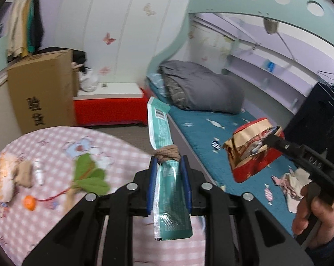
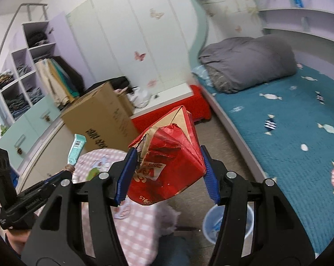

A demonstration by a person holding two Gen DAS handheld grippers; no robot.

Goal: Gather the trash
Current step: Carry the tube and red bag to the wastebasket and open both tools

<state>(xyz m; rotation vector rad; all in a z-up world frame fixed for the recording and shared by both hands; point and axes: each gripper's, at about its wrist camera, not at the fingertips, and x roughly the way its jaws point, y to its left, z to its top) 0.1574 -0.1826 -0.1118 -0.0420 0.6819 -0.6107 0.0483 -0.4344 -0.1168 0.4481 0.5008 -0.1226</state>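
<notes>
Left wrist view: left gripper (image 1: 169,166) pinches a teal wrapper (image 1: 161,133) with a knotted band, held up above the pink checked surface (image 1: 56,141). Scraps left there: small bottle (image 1: 38,171), orange cap (image 1: 29,202); crumpled paper (image 1: 293,184) on the bed (image 1: 200,128).

Right wrist view: right gripper (image 2: 167,173) clamps a red snack bag (image 2: 167,155) above the blue bin (image 2: 229,223). Judgement: two pieces lifted, not yet binned; more remains.

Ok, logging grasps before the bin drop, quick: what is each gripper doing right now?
Left gripper: closed on the teal wrapper.
Right gripper: closed on the crumpled red bag.
</notes>
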